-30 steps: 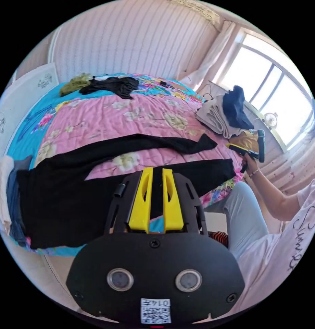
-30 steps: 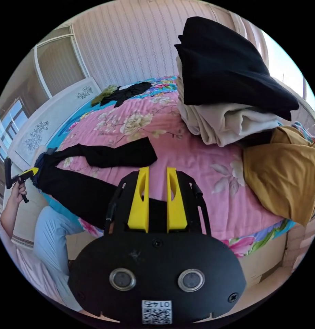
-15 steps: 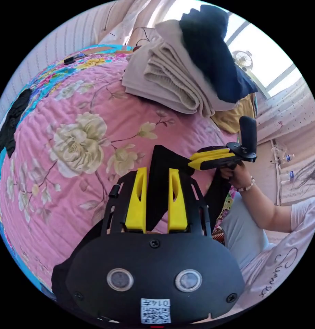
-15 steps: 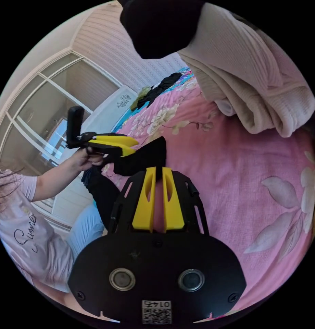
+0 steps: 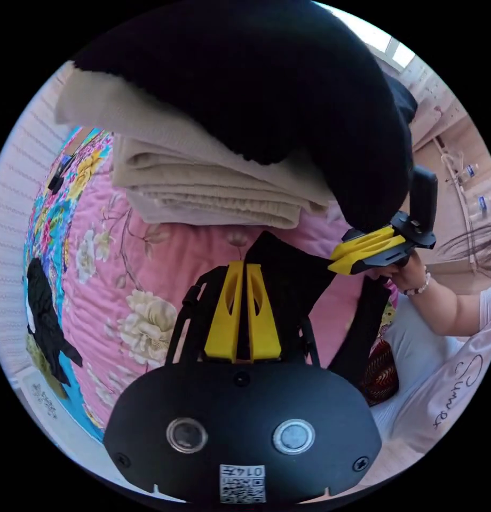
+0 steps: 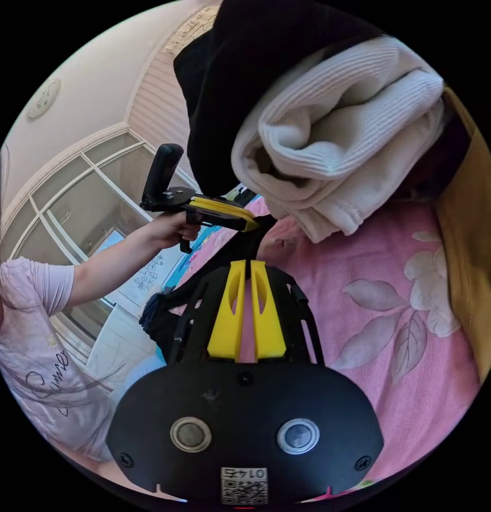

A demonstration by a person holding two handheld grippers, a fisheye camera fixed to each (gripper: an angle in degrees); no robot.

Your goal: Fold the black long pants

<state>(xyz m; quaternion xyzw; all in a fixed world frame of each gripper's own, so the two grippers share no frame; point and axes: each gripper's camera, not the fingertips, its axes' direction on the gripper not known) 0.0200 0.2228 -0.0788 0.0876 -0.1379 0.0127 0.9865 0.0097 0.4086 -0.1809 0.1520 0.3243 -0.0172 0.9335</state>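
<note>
Pants (image 5: 288, 272) pinched in both nearly closed hand-held grippers (image 5: 244, 277) (image 6: 250, 274) beside folded pile (image 5: 203, 181).

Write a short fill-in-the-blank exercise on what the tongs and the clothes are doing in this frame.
1. The black long pants lie on a quilt whose ground colour is ____.
2. In the stack by the pants, a black garment lies on top of a folded ____ one.
3. The left tongs are ____ on the black pants.
4. In the left gripper view, the right tongs grip the pants' ____ edge.

Missing words: pink; beige; shut; black
</note>
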